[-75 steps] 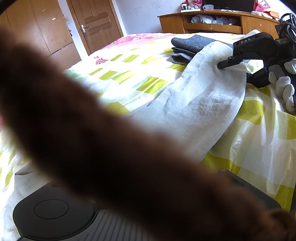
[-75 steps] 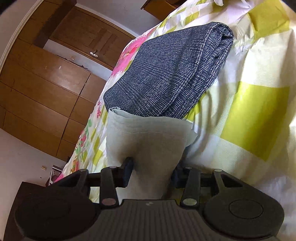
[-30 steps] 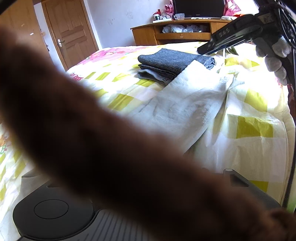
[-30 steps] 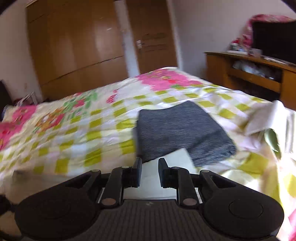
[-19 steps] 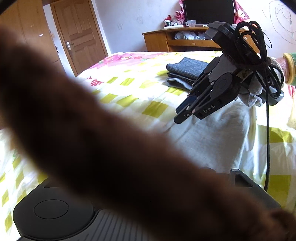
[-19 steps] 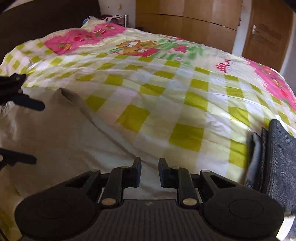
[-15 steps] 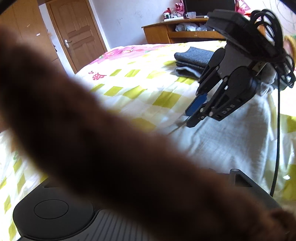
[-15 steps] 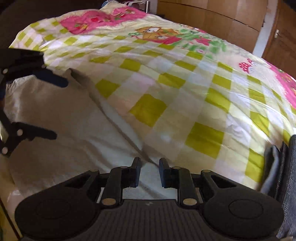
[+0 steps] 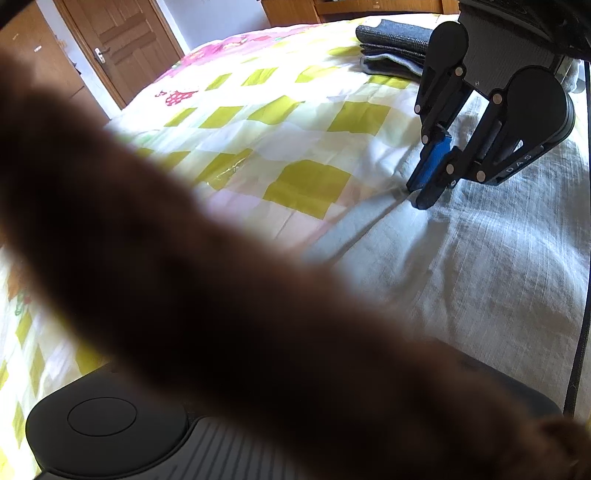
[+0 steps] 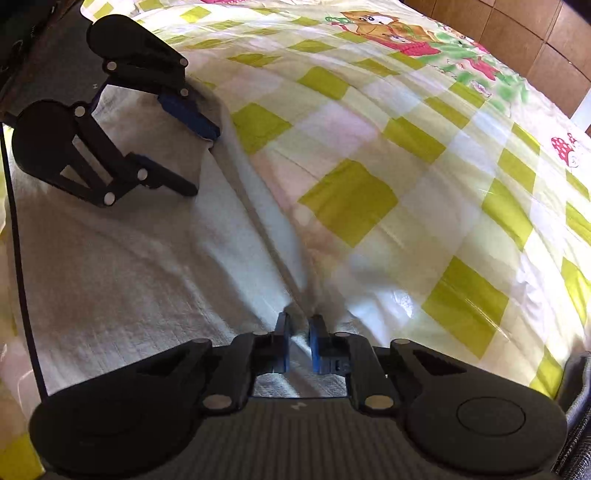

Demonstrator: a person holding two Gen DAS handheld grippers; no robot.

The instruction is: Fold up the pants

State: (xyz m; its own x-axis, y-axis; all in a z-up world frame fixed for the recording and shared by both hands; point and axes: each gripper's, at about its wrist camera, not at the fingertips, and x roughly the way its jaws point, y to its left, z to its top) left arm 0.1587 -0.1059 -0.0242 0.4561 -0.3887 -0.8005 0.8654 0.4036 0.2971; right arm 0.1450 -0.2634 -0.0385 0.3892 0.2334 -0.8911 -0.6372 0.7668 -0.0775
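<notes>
Left wrist view. A blurred brown mass (image 9: 207,280), too close to identify, crosses the frame from upper left to lower right and hides the left gripper's own fingers; only the black housing (image 9: 103,428) shows at the bottom edge. Beyond it, the pale grey-white pants (image 9: 480,258) lie spread flat on the bed, over a bedspread (image 9: 306,181) checked in yellow-green and white with pink floral print farther back. The right gripper (image 9: 424,192) points down at the pants' left edge, its blue-padded fingers (image 9: 430,162) nearly together on the fabric. A folded dark grey garment (image 9: 395,40) lies on the bed behind it, apart from the pants. A wooden door (image 9: 122,40) stands at upper left.

Right wrist view. The right gripper (image 10: 299,332) is clenched on the edge fold of the pants (image 10: 122,280), a ridge of cloth standing between its blue pads (image 10: 316,343). The pants' edge runs from there up toward the left gripper (image 10: 201,162), which hovers over the far end of the same edge with its fingers spread wide apart, released; the upper blue-padded finger (image 10: 188,116) lies at the hem, and whether it touches the cloth cannot be told. A black cable (image 10: 22,280) runs along the pants' left side. The checked bedspread (image 10: 424,184) fills the right half, and wooden wardrobe panels (image 10: 517,33) show at upper right.
</notes>
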